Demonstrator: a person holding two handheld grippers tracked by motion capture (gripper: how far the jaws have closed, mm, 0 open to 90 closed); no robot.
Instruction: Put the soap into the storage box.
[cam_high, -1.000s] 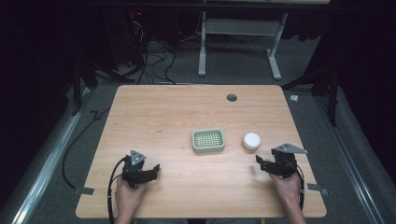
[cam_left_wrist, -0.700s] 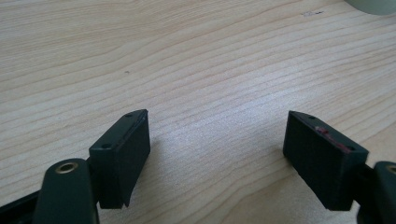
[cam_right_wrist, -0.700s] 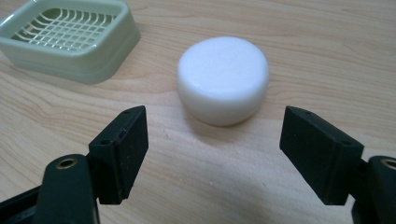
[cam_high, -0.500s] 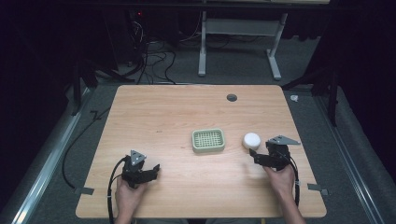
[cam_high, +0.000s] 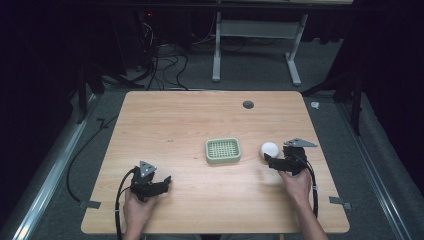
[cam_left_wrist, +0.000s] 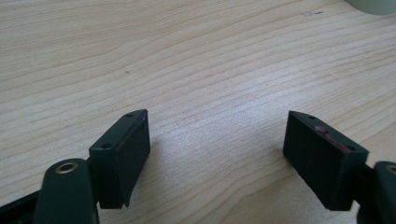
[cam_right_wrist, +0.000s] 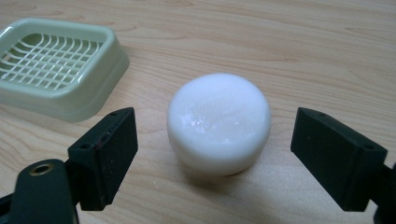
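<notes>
A: Right gripper (cam_right_wrist: 212, 154) status?

B: Jaws have just been opening and now stand wide, one each side of the white soap puck (cam_right_wrist: 219, 122). Pads aren't touching it, clear gap on both sides. Puck sits flat on the table (cam_high: 190, 120), nothing holding it

A: Why so wide?

B: My read: the puck is broad and round, so the spread lets the jaws straddle it without nudging it. The gripper comes in low and nearly level, which puts the pads on the side wall rather than the domed top

A: Where's the puck relative to the dish?

B: Just to the right of the green soap dish (cam_high: 223, 150) in the high view, near but apart. In the right gripper view the dish (cam_right_wrist: 56, 65) is up left with its slatted grid empty, probably where the puck is headed

A: Left gripper (cam_left_wrist: 219, 158)?

B: Released, jaws apart over bare wood, nothing between them. In the high view it (cam_high: 165, 183) is parked at the near left of the table, well apart from puck and dish. Looks idle, likely because this is a one-hand pick

A: Risk?

B: Puck looks glossy and rounded, could slip if the pads close off-centre
</notes>
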